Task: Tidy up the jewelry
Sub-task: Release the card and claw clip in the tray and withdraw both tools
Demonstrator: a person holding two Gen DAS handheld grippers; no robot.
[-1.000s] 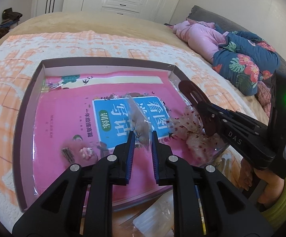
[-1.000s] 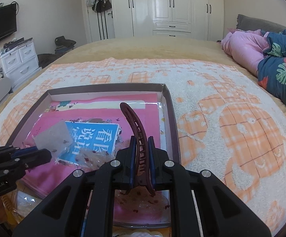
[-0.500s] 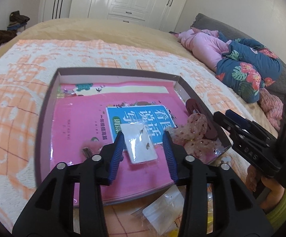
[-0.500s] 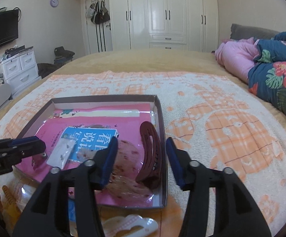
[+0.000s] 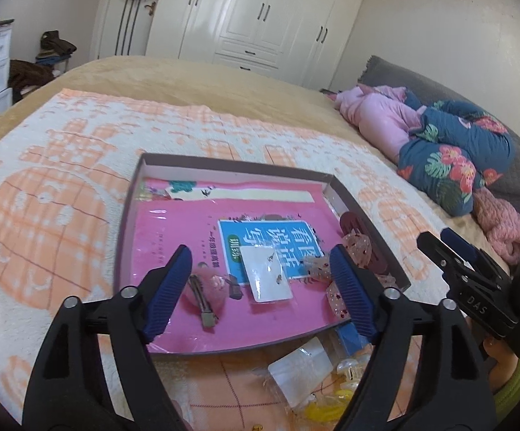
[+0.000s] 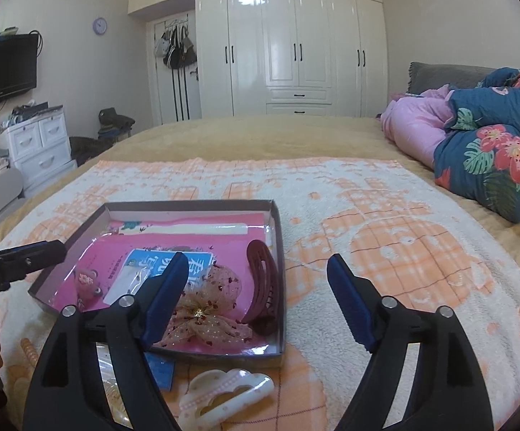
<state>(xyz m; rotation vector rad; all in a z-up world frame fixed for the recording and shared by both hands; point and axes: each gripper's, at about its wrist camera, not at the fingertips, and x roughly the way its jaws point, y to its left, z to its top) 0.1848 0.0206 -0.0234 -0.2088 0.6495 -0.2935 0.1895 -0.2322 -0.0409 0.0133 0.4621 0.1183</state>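
Observation:
A shallow dark-rimmed box (image 5: 224, 160) holds a pink book on the bed. My left gripper (image 5: 260, 249) hovers above its near edge, jaws opening, nothing pinched. Below it, a small clear earring packet (image 5: 267, 278) lies flat on the book beside a metal hair clip (image 5: 202, 298). My right gripper (image 6: 258, 256) hangs over the box's near right corner, jaws opening and empty. A dark red hair clip (image 6: 263, 287) rests against the right wall of the box (image 6: 188, 204), next to a sheer speckled bow (image 6: 209, 305).
A white cloud-shaped claw clip (image 6: 224, 395) lies on the orange-checked blanket in front of the box. Plastic bags and a yellow item (image 5: 324, 409) sit there too. A pink bear clip (image 6: 87, 282) lies in the box. Folded bedding (image 6: 486, 151) is piled at the right.
Both grippers went from shut to wide open. The left let go of the earring packet, the right let go of the dark red clip; both now lie in the box. Both hands drew back and rose.

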